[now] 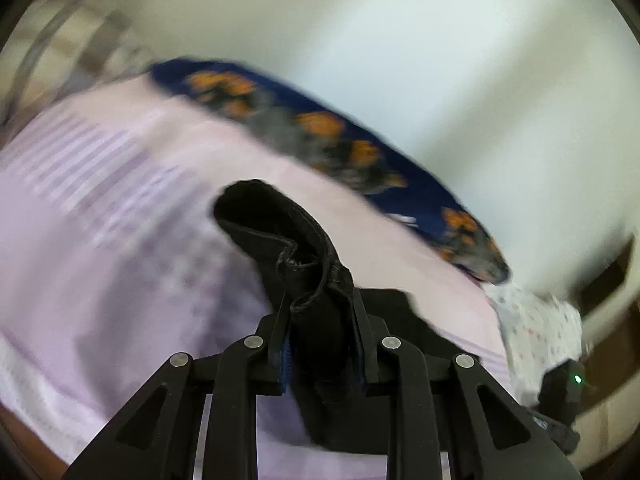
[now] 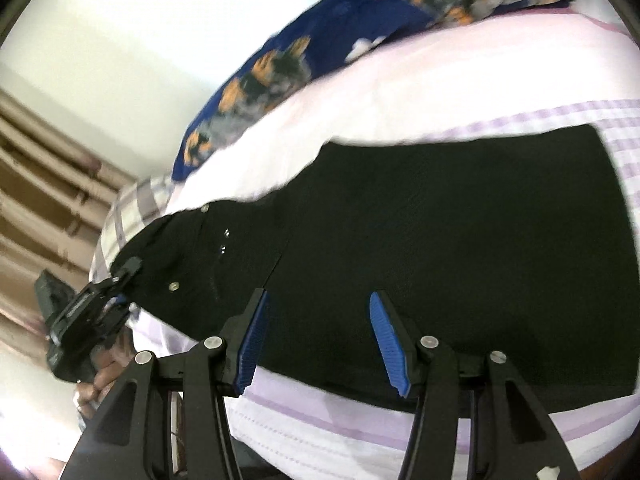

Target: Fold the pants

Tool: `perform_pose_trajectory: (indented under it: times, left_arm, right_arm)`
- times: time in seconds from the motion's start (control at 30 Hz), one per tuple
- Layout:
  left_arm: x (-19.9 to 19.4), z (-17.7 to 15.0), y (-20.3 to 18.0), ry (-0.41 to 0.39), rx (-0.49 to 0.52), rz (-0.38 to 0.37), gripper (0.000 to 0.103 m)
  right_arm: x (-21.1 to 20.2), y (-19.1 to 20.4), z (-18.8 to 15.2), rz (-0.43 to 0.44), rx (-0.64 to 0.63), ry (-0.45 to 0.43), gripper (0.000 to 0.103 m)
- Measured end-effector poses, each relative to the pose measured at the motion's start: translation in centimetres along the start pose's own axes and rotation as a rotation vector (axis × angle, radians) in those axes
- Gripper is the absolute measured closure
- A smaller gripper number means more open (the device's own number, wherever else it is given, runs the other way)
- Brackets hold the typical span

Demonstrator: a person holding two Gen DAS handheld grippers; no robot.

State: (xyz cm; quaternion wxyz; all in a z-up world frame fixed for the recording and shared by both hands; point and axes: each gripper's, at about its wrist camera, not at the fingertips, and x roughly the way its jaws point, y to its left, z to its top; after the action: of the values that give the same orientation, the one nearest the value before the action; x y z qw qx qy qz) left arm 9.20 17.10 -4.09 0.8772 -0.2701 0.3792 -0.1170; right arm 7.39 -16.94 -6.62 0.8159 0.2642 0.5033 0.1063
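Observation:
Black pants (image 2: pixel 440 232) lie spread on a bed with a pale pink and lilac sheet (image 2: pixel 460 72). The waistband with metal buttons is at the left in the right wrist view. My left gripper (image 1: pixel 320 308) is shut on a bunched waistband corner of the pants (image 1: pixel 280 236) and holds it lifted above the sheet. It also shows in the right wrist view (image 2: pixel 128 268) at the pants' left corner. My right gripper (image 2: pixel 316 312) is open, its blue pads (image 2: pixel 252 340) hovering over the near edge of the pants, holding nothing.
A dark blue blanket with orange flowers (image 1: pixel 340 144) (image 2: pixel 288 64) lies along the far side of the bed by a white wall (image 1: pixel 440 40). A white dotted cloth (image 1: pixel 536 320) sits at the bed's right end. Wooden furniture (image 2: pixel 44 184) stands at the left.

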Motion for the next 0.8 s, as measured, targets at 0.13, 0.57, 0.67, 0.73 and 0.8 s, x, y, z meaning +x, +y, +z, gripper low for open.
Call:
perform_pose_trajectory:
  times: [0.13,0.57,0.67,0.73,0.8]
  left_arm:
    - [1.0,-0.3,-6.6,0.011,0.165,-0.061,0.08]
    - [10.8,-8.9,-20.6,0.298,0.465,-0.18,0.079]
    - [13.4,-11.4,-21.4,0.392,0.495,-0.142,0.077]
    - [14.3,-13.0,-21.6,0.432,0.52,-0.114,0.074]
    - [13.7,-13.6,-22.1,0.421,0.554,-0.106,0.072]
  right_arm:
    - [-2.9,-2.5,0.7,-0.02,0.033,-0.067,0.053]
    - [-8.7,-10.3,0.5,-0.042,0.167,-0.158,0.053]
    - [-9.4,-11.2,0.4,-0.042,0.163,-0.161,0.053]
    - [-9.4,-11.4,0.7,-0.047,0.143,-0.159,0.053]
    - [-9.6,-11.5,0.7,-0.058,0.107,-0.162,0.052]
